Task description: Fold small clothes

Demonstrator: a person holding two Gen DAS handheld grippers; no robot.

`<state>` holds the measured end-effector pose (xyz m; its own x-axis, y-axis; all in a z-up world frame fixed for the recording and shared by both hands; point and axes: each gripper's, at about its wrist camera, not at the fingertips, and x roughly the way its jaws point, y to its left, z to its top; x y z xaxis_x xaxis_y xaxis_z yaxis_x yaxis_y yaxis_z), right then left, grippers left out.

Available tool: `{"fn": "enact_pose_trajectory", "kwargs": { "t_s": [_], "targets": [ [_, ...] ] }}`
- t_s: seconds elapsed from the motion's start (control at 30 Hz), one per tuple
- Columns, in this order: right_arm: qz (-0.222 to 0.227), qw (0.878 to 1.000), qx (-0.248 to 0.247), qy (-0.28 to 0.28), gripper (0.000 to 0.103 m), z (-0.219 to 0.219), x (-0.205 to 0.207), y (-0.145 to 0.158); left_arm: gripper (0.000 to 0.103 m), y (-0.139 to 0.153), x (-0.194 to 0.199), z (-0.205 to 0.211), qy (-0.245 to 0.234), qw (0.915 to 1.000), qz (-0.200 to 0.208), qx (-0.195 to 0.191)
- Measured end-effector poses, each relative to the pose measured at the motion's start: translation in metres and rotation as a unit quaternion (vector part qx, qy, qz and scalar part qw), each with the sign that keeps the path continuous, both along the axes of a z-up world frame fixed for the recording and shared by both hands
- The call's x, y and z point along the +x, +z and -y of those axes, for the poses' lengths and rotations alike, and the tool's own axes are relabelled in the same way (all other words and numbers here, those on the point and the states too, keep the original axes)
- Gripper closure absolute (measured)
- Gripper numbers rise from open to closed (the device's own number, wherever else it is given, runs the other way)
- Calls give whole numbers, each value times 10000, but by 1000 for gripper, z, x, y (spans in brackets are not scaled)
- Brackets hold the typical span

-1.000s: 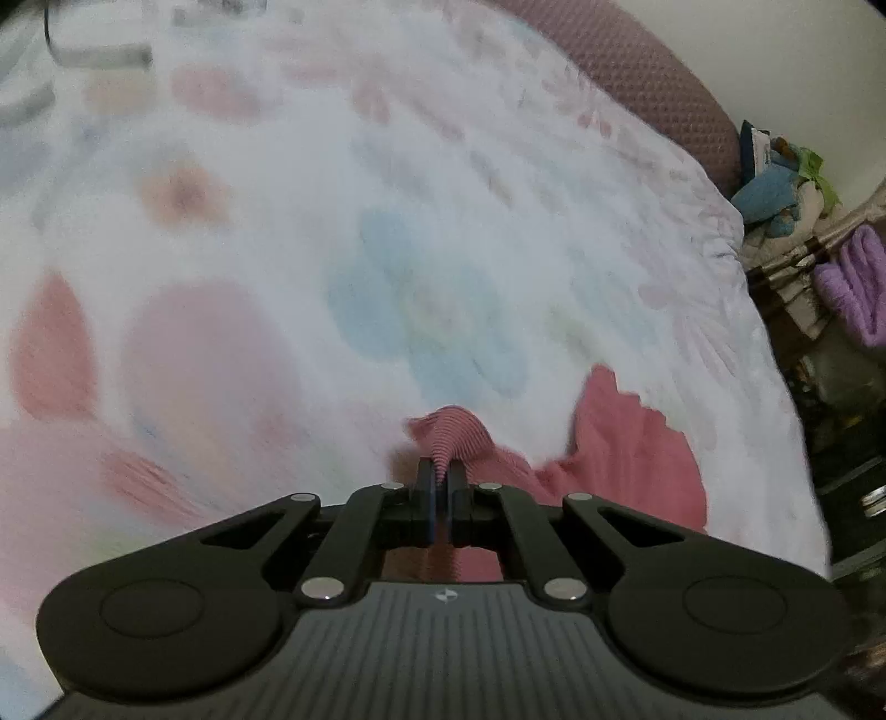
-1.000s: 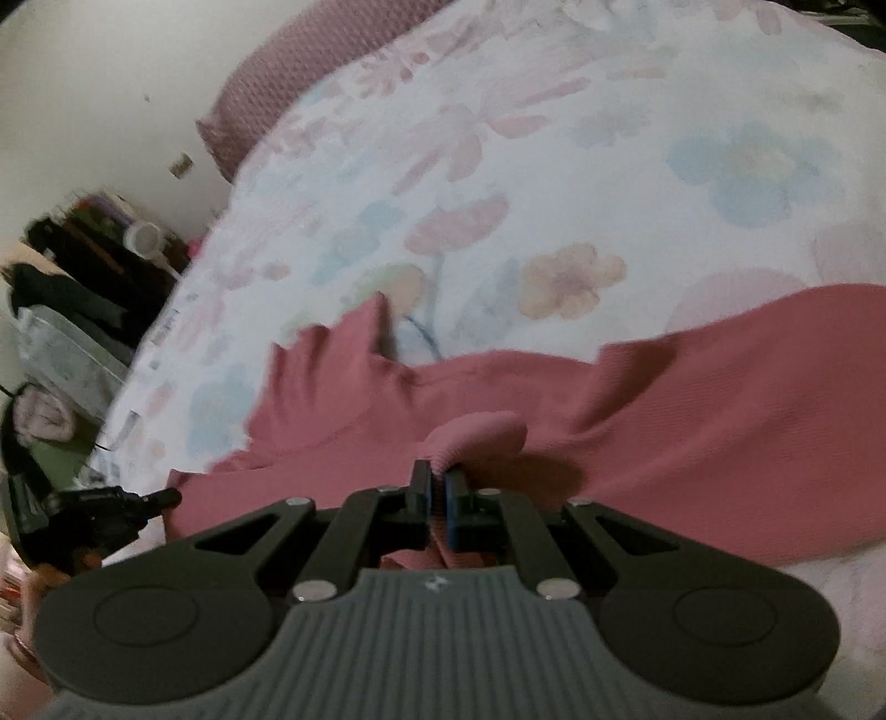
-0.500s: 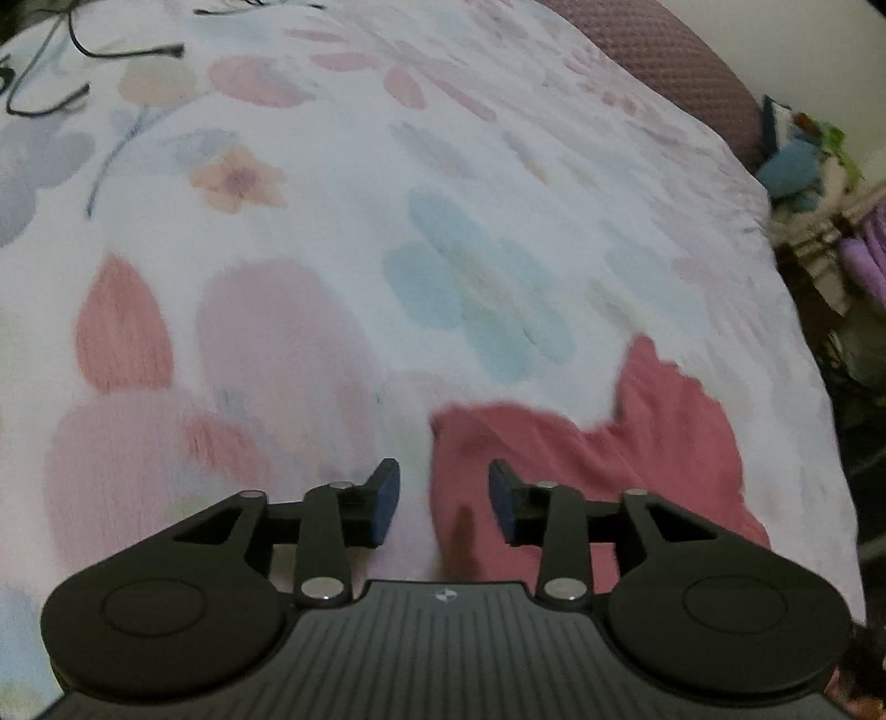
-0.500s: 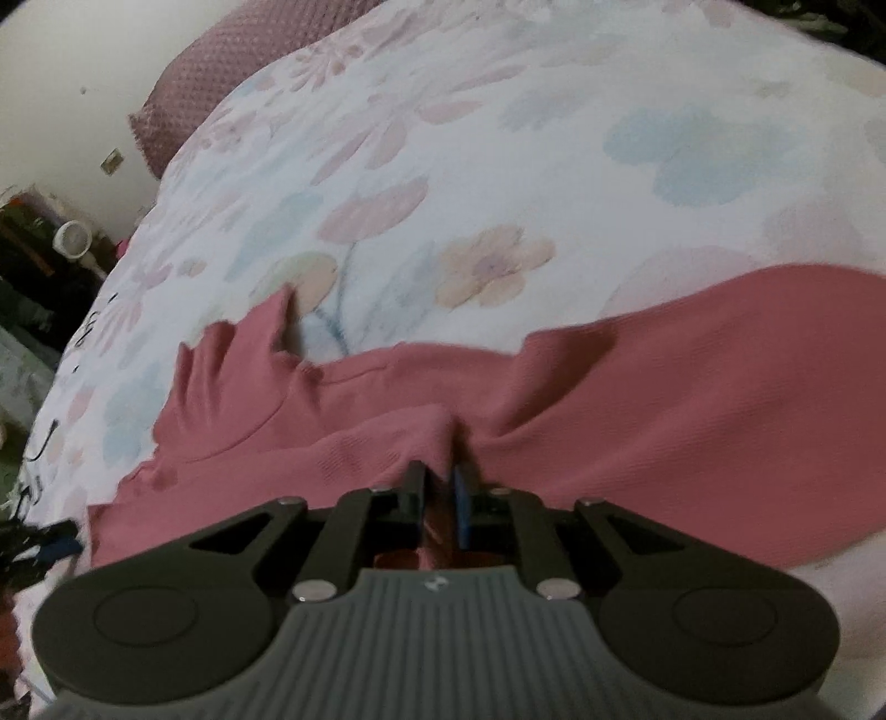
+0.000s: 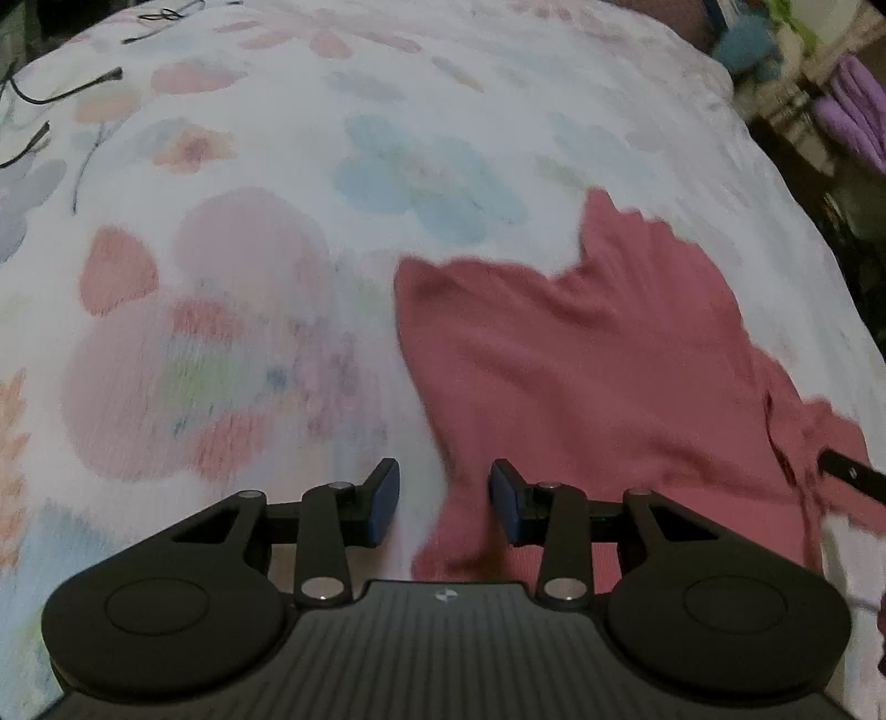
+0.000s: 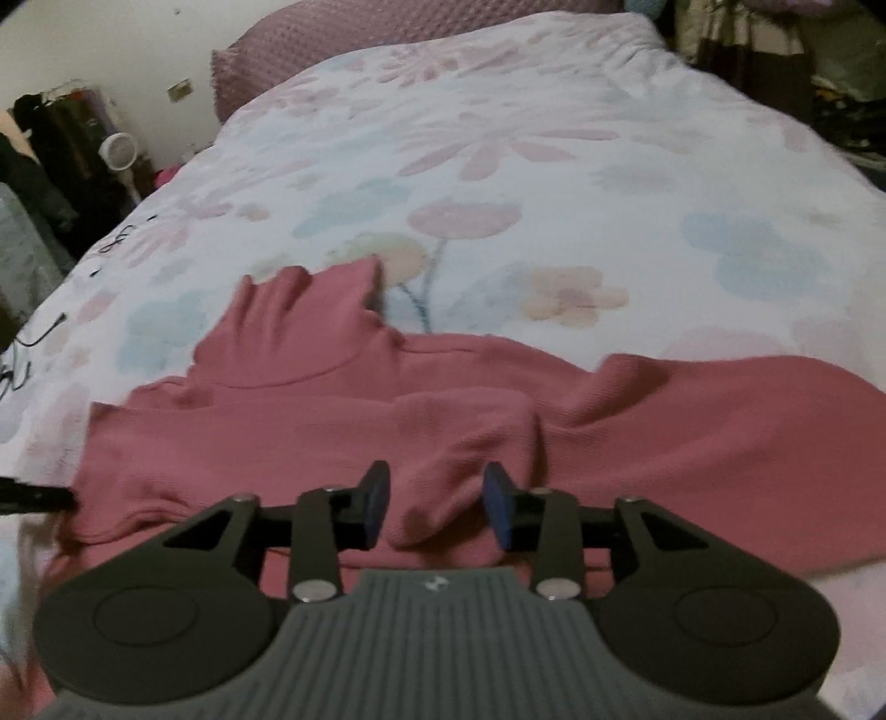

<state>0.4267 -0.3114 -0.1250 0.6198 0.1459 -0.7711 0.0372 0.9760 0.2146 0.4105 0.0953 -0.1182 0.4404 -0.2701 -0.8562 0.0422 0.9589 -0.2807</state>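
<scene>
Two grippers, left gripper (image 5: 444,501) and right gripper (image 6: 436,505), fingers spread, holding nothing | pink garment (image 6: 498,421) flat near bedspread (image 6: 498,166) front edge | advice: pinch matching corners, fold evenly.

We see the garment (image 6: 498,421) lying spread on the bed (image 6: 554,166), across its near part. In the right wrist view our right tool (image 6: 434,507) sits over the garment's near edge, with a raised fold of cloth between its parted fingers; a narrow part of the garment reaches away toward the far left. A pillow (image 6: 343,39) lies at the far end of the bed. In the left wrist view our left tool (image 5: 444,501) hangs at the garment's (image 5: 581,360) left edge, bare bed (image 5: 249,277) to its left, cables (image 5: 66,94) lying at the bed's far left.
</scene>
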Motion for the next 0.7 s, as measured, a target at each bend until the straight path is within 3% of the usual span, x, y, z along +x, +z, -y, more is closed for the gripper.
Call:
{"fn": "enact_pose_trajectory", "kwargs": {
  "t_s": [0.13,0.17,0.3,0.37,0.43,0.6,0.7],
  "targets": [
    [-10,9999,-163,55,68,9,-19,-8,49,-1,-18,2,-536,9985,-83,-67],
    [-41,9998,-156,73,68,10,-22,-11,45,-2,-22,6,-690,9976,-45,22],
    [-146,9999,-41,8,79,14,-17,-22,46,-12,-26,23,-952,9932,118,654],
    [-161,9998,42,-60,89,14,-11,-26,74,-15,-24,23,-794,9937,243,750],
    [-138,9997,194,-101,103,17,-8,-25,91,-14,-19,14,-590,9966,247,528],
    [108,9995,261,-137,103,30,-19,5,94,-7,-17,-14,-309,9987,245,326],
    [-271,9996,26,-70,103,32,-22,-15,94,-19,-16,-16,-276,9989,100,353]
  ]
}}
